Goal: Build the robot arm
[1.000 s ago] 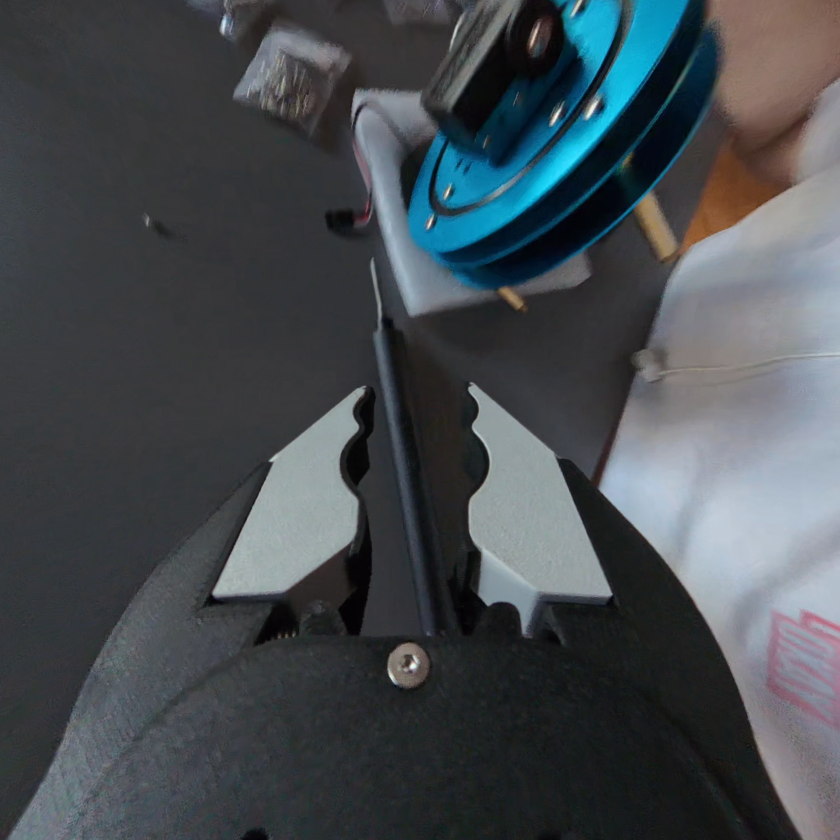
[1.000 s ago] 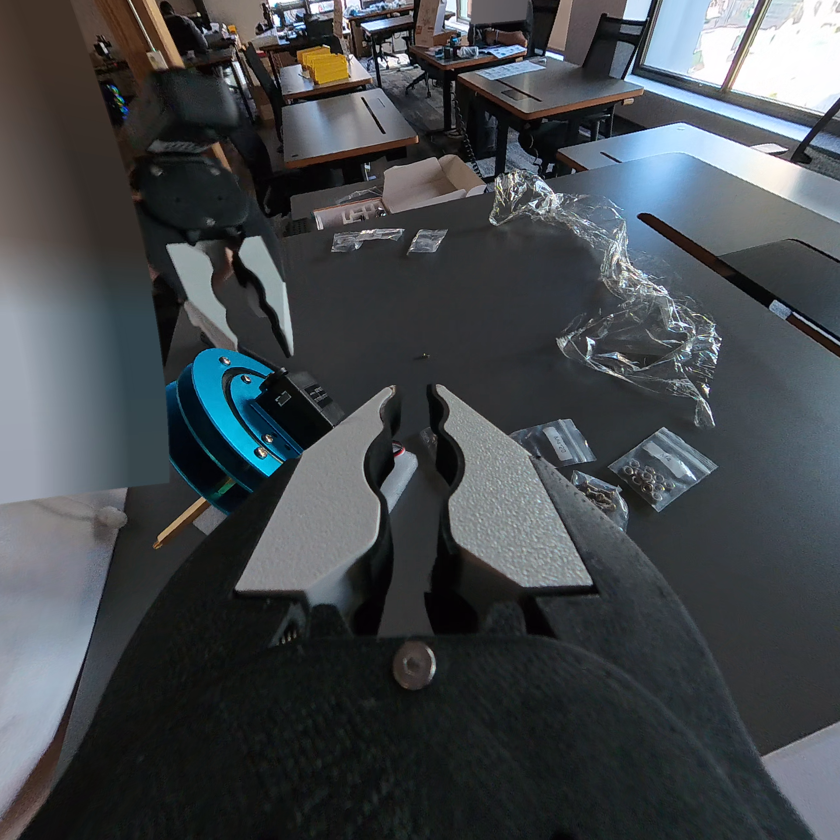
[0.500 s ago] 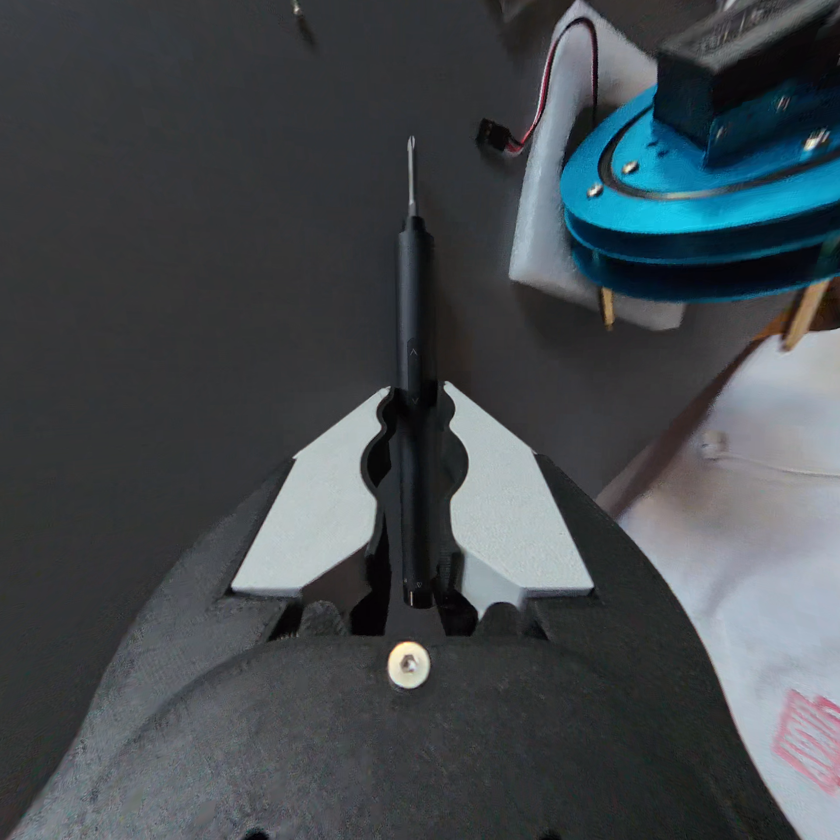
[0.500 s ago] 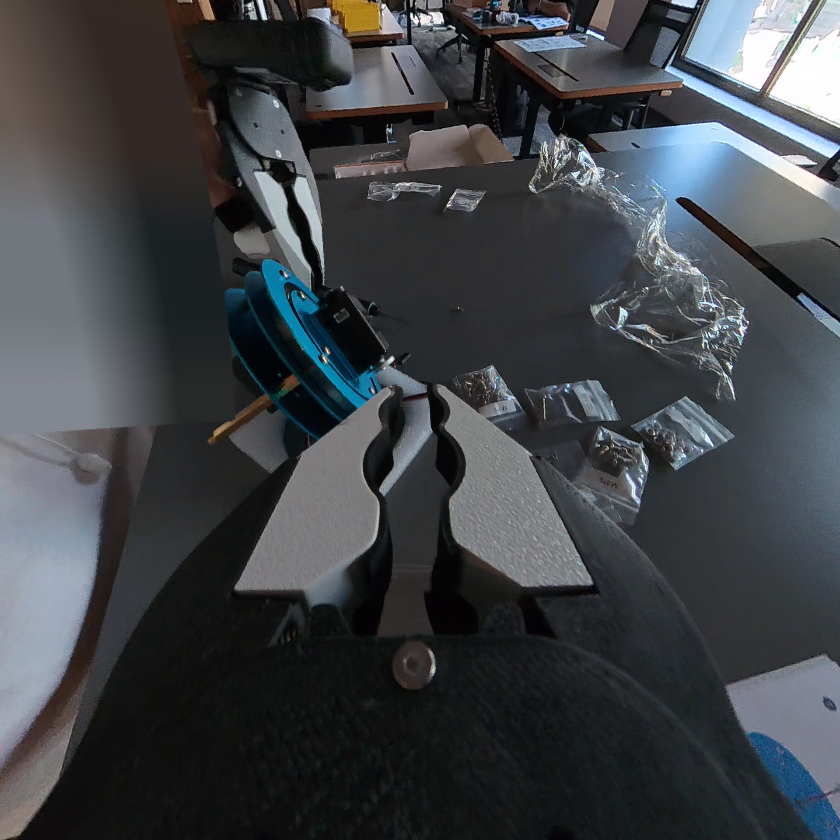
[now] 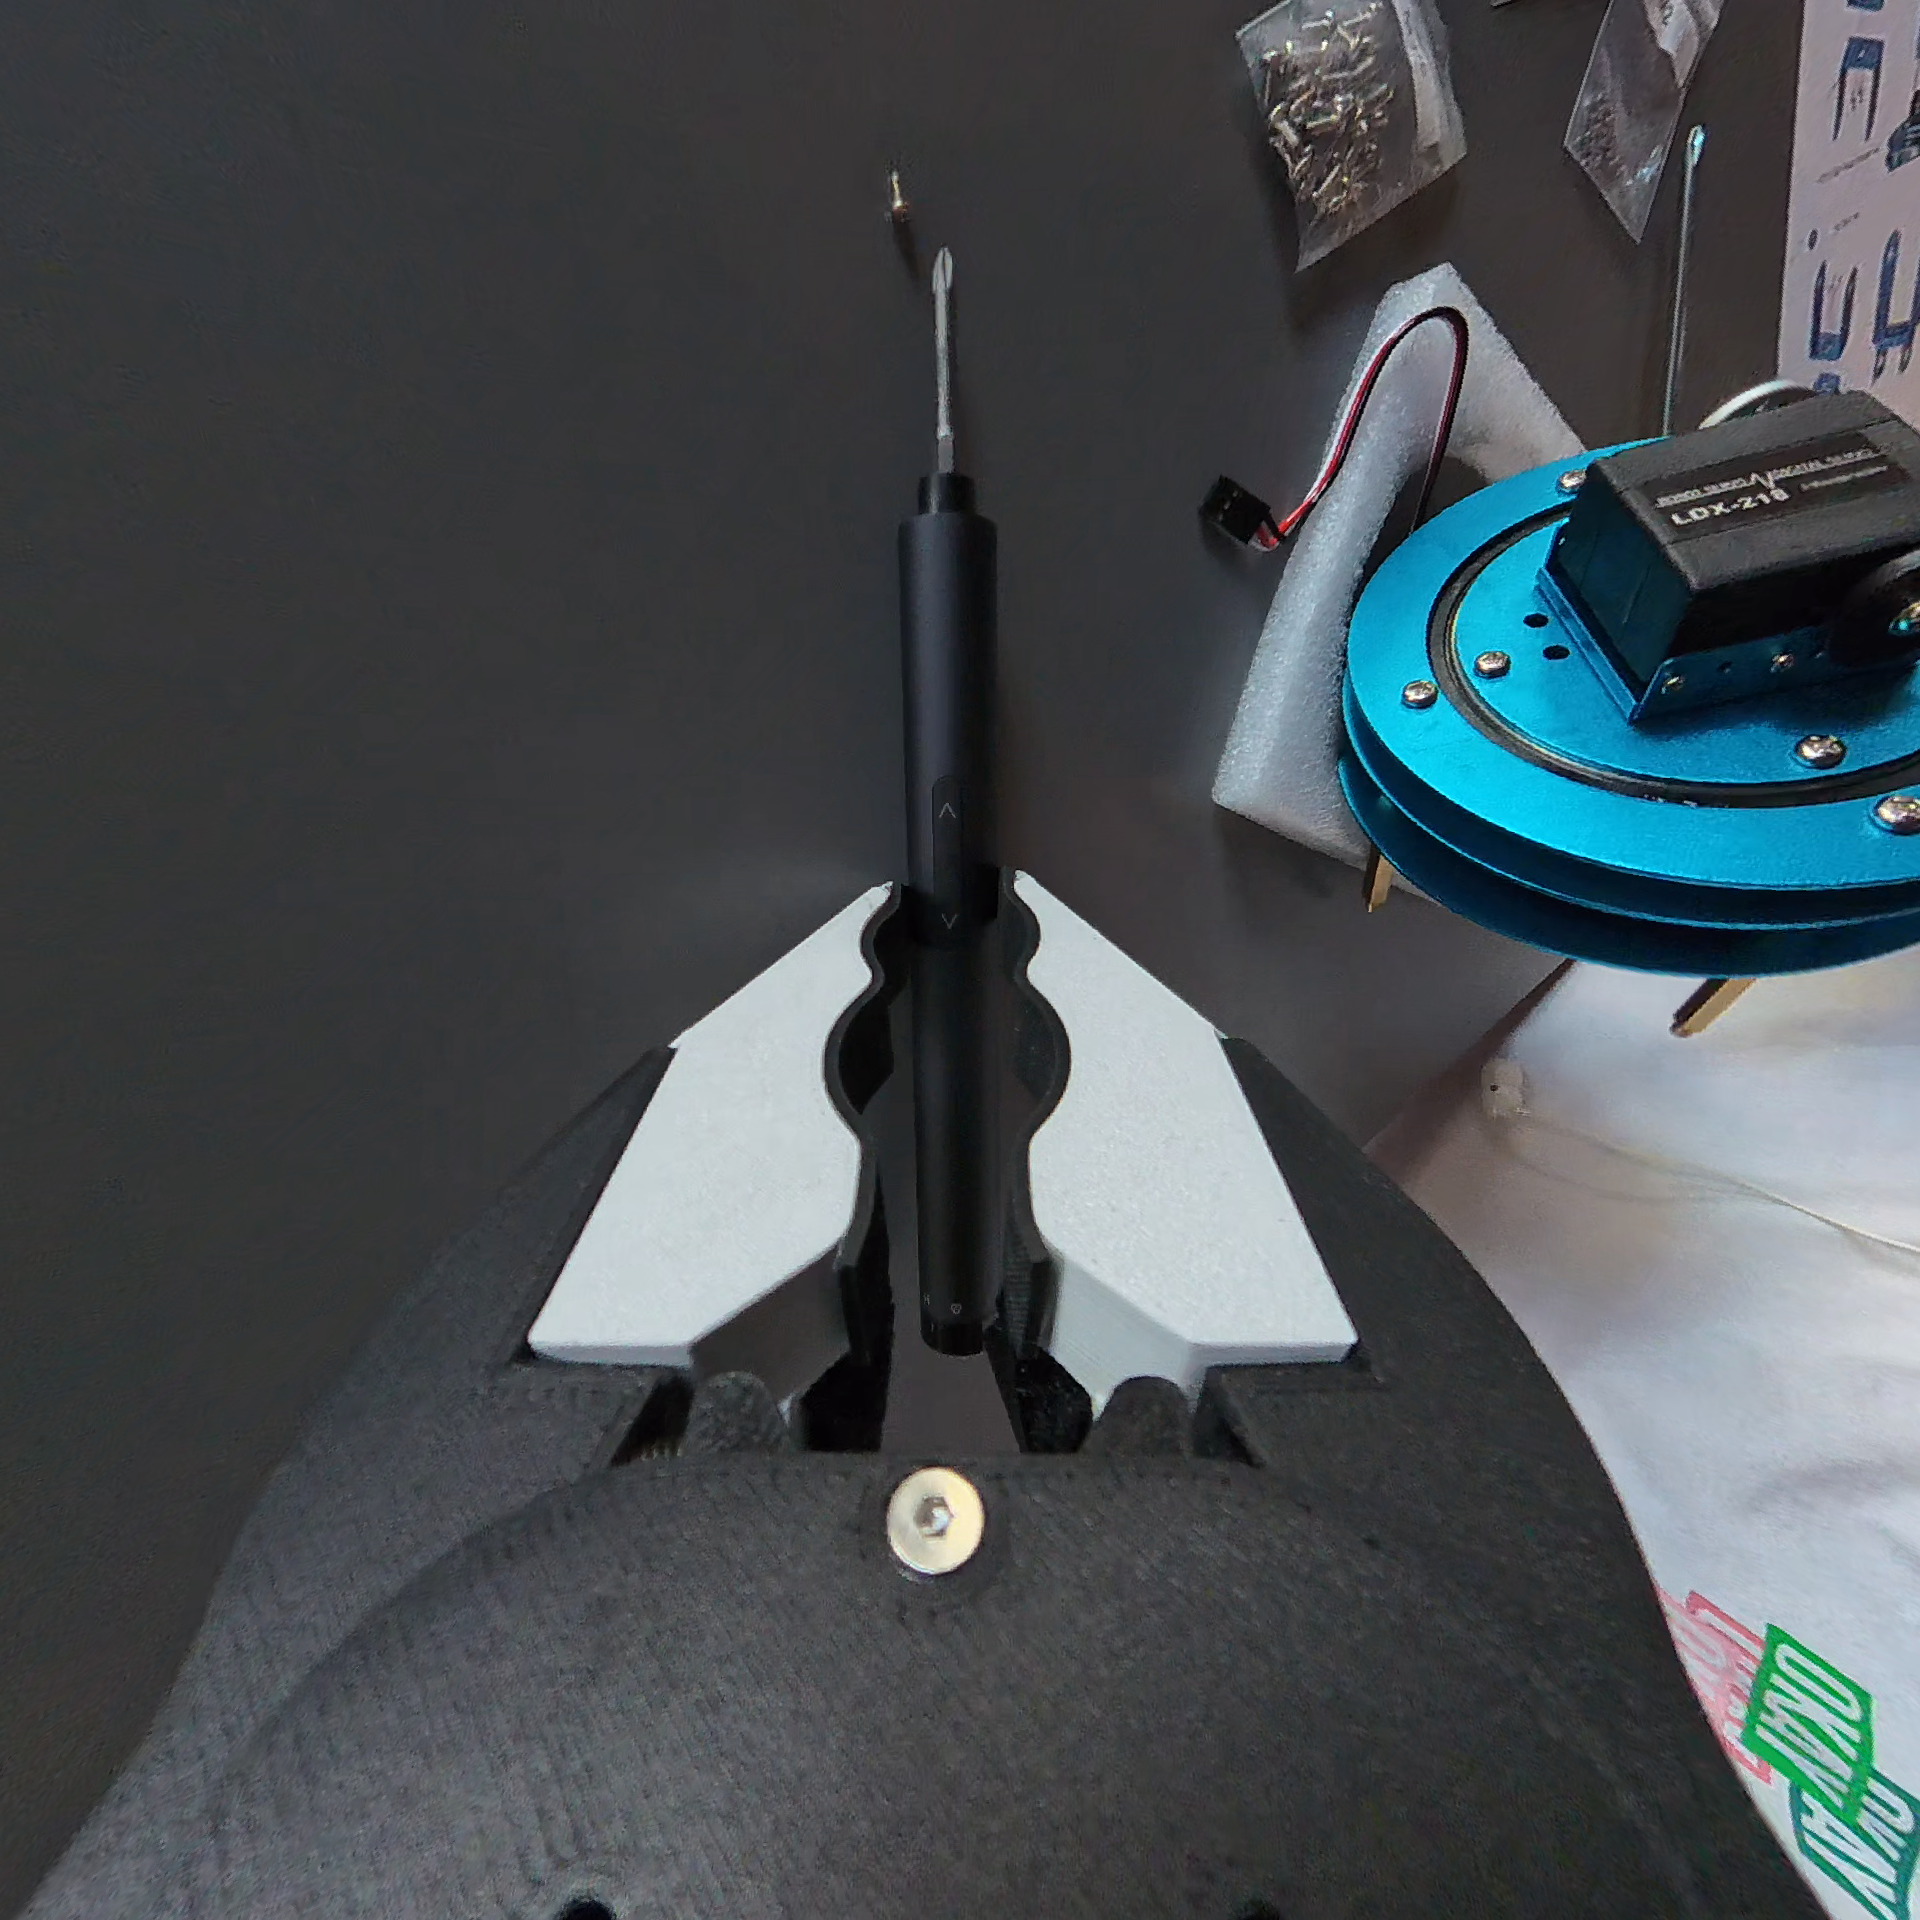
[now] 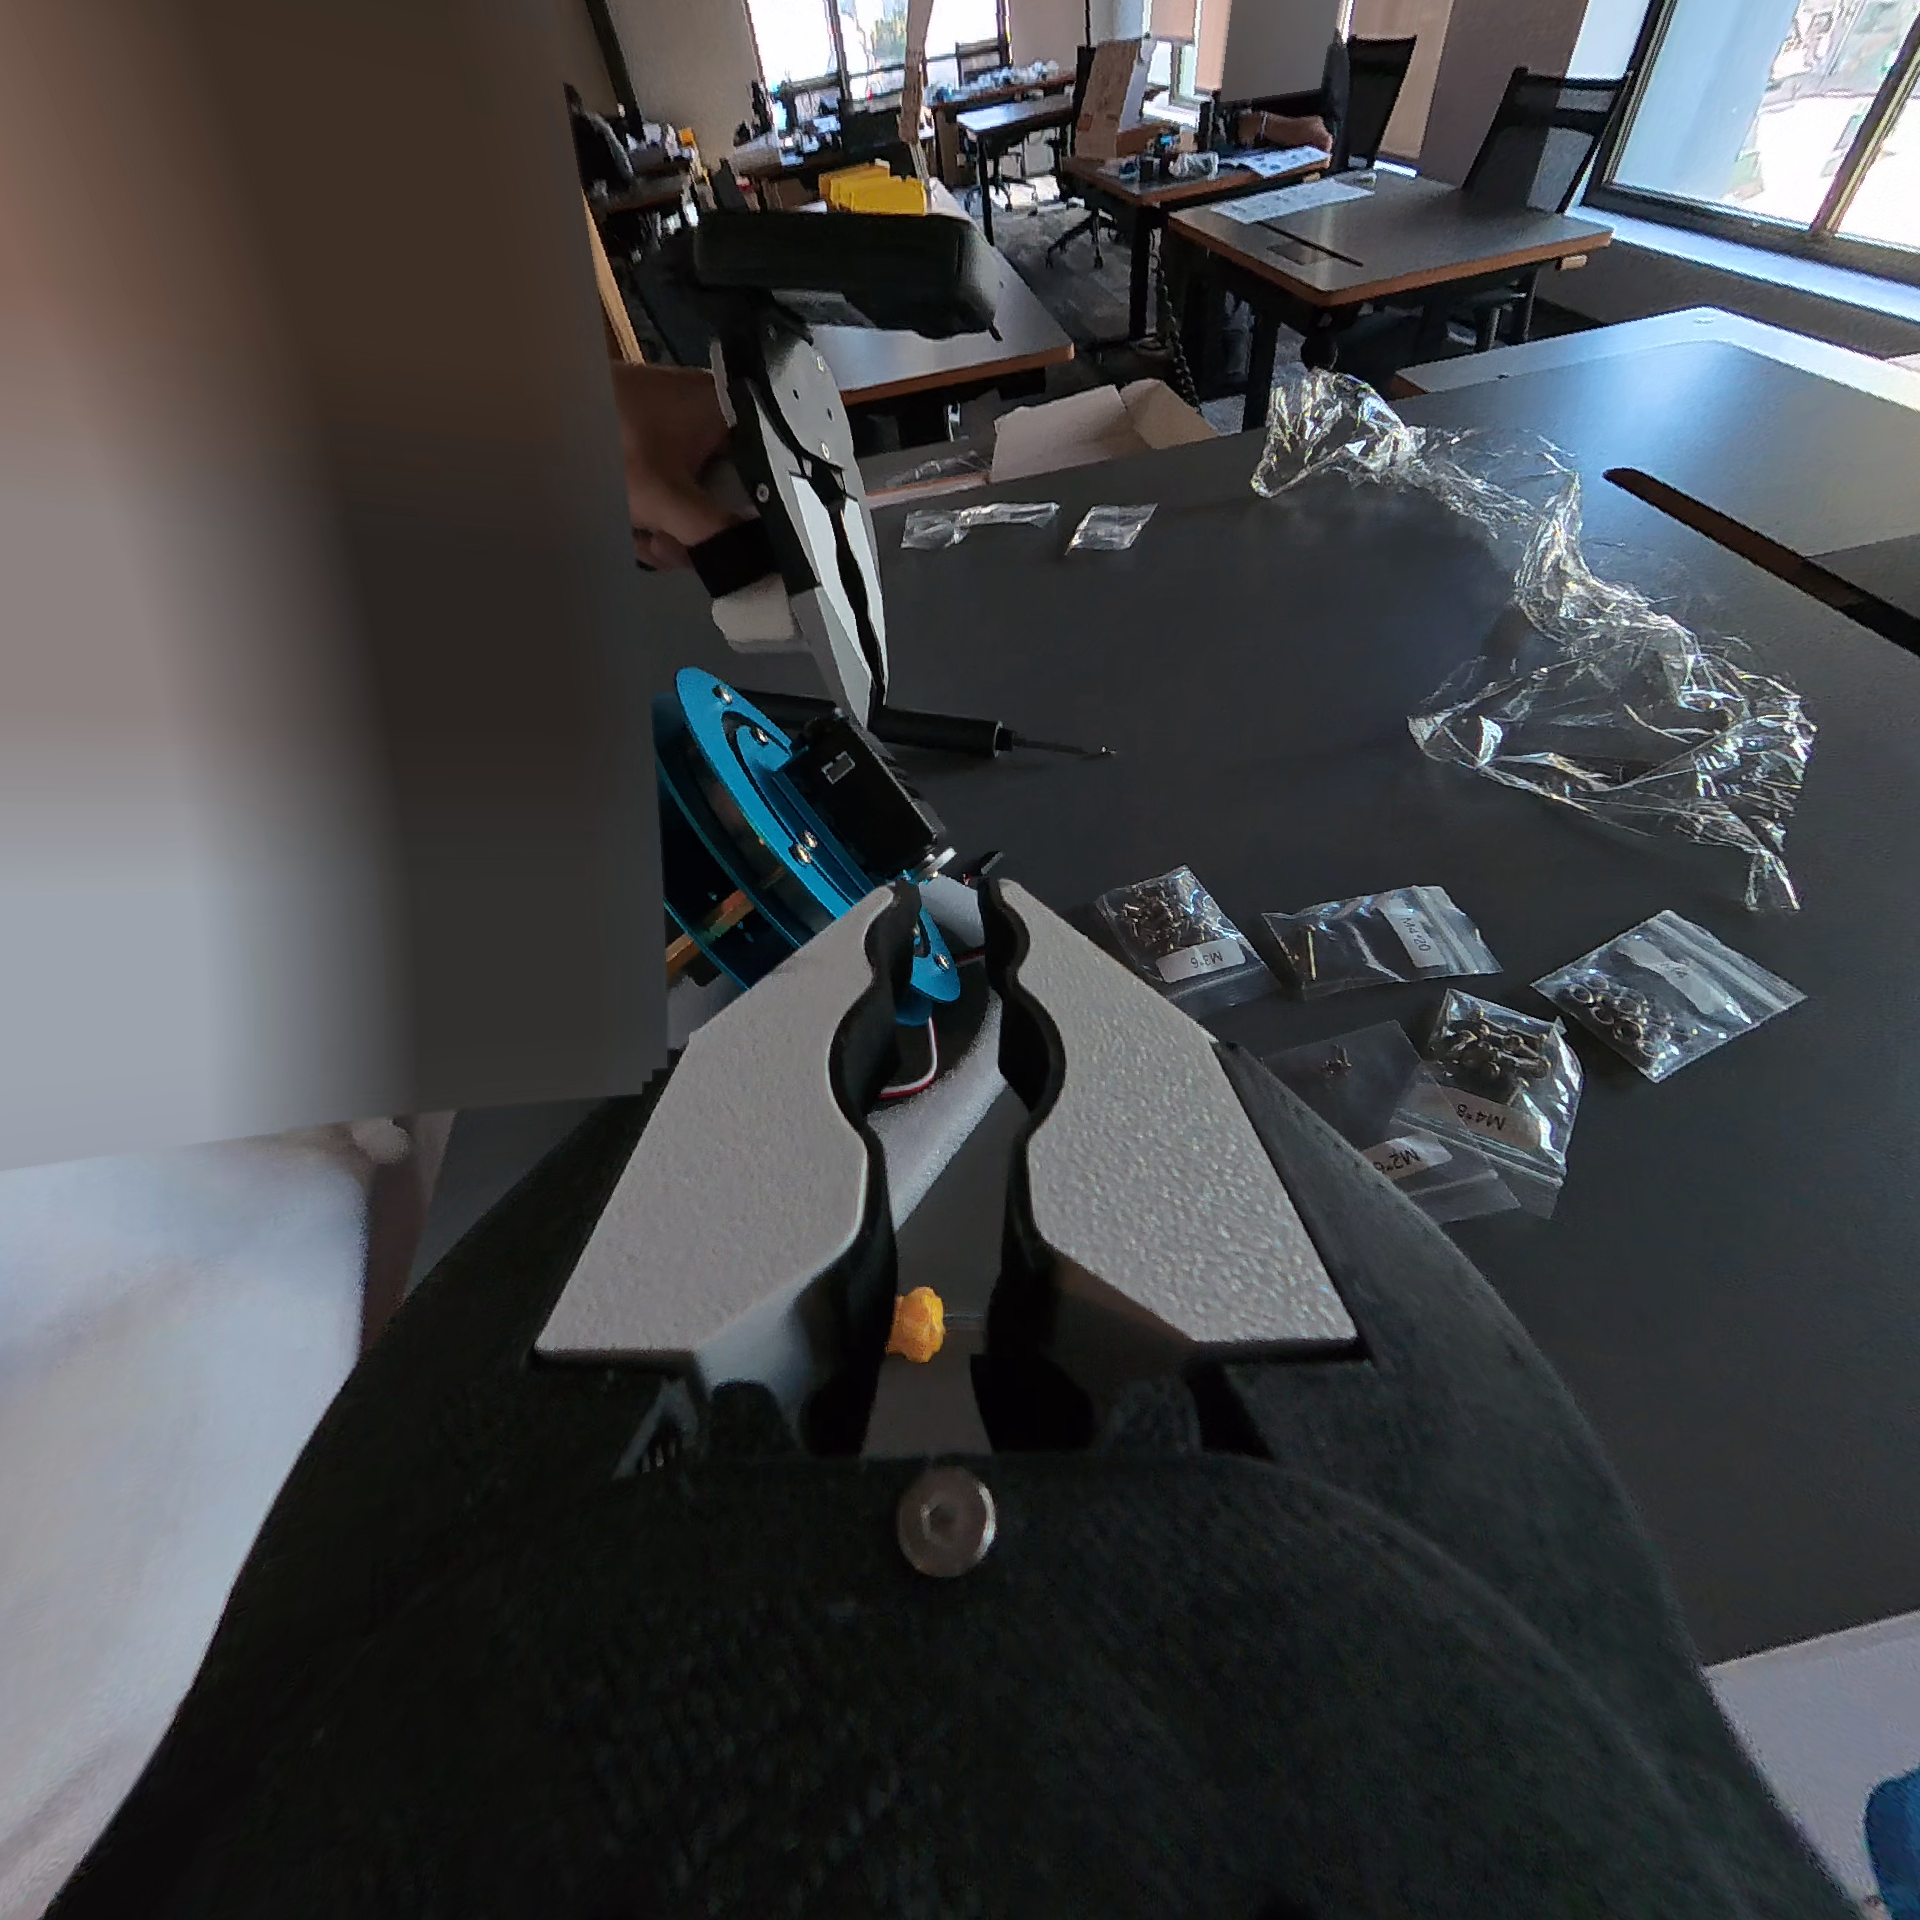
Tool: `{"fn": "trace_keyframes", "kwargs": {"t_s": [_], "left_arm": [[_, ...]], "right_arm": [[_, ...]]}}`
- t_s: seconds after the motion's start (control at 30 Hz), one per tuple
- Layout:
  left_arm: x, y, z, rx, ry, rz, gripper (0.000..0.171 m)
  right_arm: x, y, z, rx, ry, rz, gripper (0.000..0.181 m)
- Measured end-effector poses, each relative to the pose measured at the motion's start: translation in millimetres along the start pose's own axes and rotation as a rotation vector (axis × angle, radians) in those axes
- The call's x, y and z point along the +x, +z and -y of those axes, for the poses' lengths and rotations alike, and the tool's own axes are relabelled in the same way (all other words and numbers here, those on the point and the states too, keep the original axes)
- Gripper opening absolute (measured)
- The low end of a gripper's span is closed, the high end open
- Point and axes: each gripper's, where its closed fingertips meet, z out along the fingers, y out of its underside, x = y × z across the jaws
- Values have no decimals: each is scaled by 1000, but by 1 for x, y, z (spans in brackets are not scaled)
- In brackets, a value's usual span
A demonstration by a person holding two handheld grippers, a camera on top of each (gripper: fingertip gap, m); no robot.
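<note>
My left gripper (image 5: 953, 894) is shut on a slim black electric screwdriver (image 5: 945, 644) that lies along its fingers, low over the dark table (image 5: 416, 520). The bit points at a small loose screw (image 5: 896, 197) just beyond its tip. A blue round double-plate base (image 5: 1558, 831) carrying a black servo (image 5: 1745, 540) leans tilted on white foam (image 5: 1309, 665) to the right. In the right wrist view, my right gripper (image 6: 940, 904) stands narrowly open and empty at the near rim of the blue base (image 6: 748, 821). The left gripper (image 6: 868, 665) and screwdriver (image 6: 940, 734) show behind it.
Several small bags of screws (image 6: 1179, 935) lie right of the base; one shows in the left wrist view (image 5: 1351, 104). Crumpled clear film (image 6: 1558, 644) lies farther right, a cardboard box (image 6: 1091, 426) at the far edge. A person's white shirt (image 5: 1662, 1299) is at the near table edge. The grippers' ends are close to 25 cm from one another. Measured from the fingertips, the small loose screw (image 5: 896, 197) is 11 cm or so from the left gripper and 20 cm from the right. It is also in sight in the right wrist view (image 6: 1107, 755).
My left gripper closed on the screwdriver, and the bit tip has come closer to the loose screw. My right gripper moved in toward the blue base, its jaws a little wider.
</note>
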Motion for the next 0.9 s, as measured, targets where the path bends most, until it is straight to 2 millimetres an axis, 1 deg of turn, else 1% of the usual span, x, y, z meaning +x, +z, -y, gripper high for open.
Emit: {"fn": "trace_keyframes", "kwargs": {"t_s": [0.13, 0.33, 0.5, 0.9], "left_arm": [[-1, -3, 3, -24, 0, 17, 16], [-3, -8, 4, -45, -22, 23, 15], [-2, -6, 4, -46, -26, 13, 15], [-3, -3, 4, -49, -28, -4, 15]], "right_arm": [[0, -3, 4, 32, 40, 16, 12], [-5, -2, 5, 28, 26, 26, 12], [-10, 1, 2, 6, 6, 29, 12], [-14, 3, 3, 19, 21, 49, 12]]}}
